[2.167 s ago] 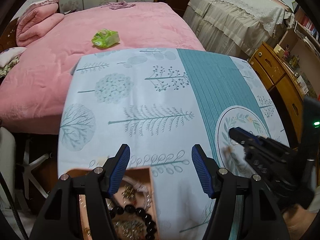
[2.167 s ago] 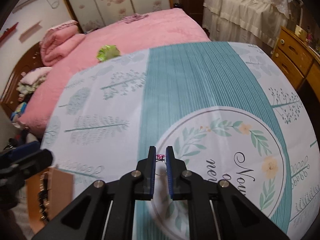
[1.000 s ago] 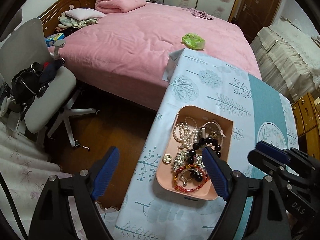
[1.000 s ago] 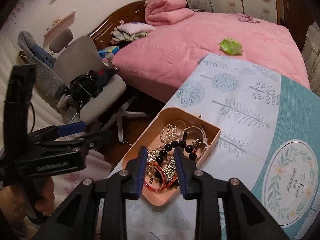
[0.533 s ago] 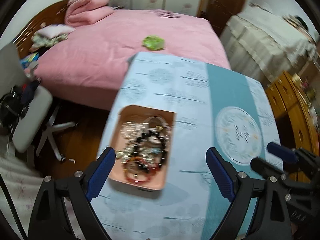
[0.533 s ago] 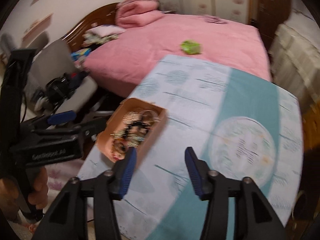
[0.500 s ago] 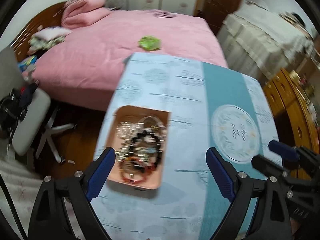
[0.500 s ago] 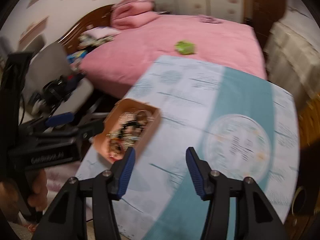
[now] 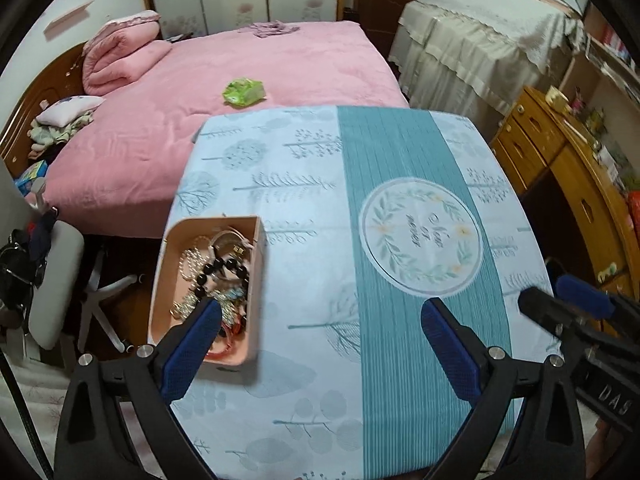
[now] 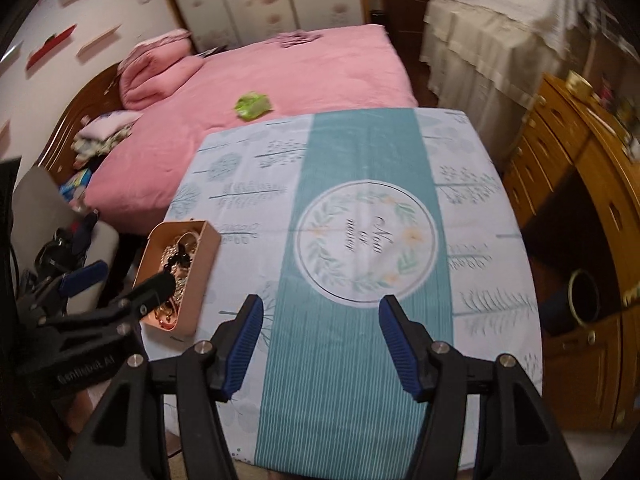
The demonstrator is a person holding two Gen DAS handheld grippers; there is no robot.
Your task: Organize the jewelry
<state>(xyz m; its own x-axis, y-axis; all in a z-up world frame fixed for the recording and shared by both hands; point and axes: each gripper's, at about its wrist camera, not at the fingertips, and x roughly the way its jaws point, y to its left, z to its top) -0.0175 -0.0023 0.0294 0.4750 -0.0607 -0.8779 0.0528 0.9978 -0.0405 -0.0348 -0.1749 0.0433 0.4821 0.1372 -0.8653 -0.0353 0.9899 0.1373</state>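
Observation:
A pink tray (image 9: 256, 264) (image 10: 204, 256) sits on the left side of the table (image 9: 312, 184) (image 10: 472, 208). It holds a black bead bracelet (image 9: 216, 270), pearls and several other pieces. My left gripper (image 9: 320, 316) hangs high above the table's near part, its jaws still opening, nothing between them. My right gripper (image 10: 320, 312) is also above the near part, open and empty. In the right wrist view the left gripper (image 10: 124, 288) stands in front of the tray. In the left wrist view the right gripper (image 9: 564, 304) shows at the right edge.
A pink bed (image 9: 248, 80) with a green packet (image 9: 243, 92) lies beyond the table. An office chair (image 9: 52, 280) stands on the left, wooden drawers (image 9: 568, 176) on the right. The tablecloth has a teal stripe with a round wreath print (image 9: 420, 240).
The right gripper, earlier shut on a small ring, opened over the tray and is now empty. Both grippers pulled back and up, and the left jaws have spread wider.

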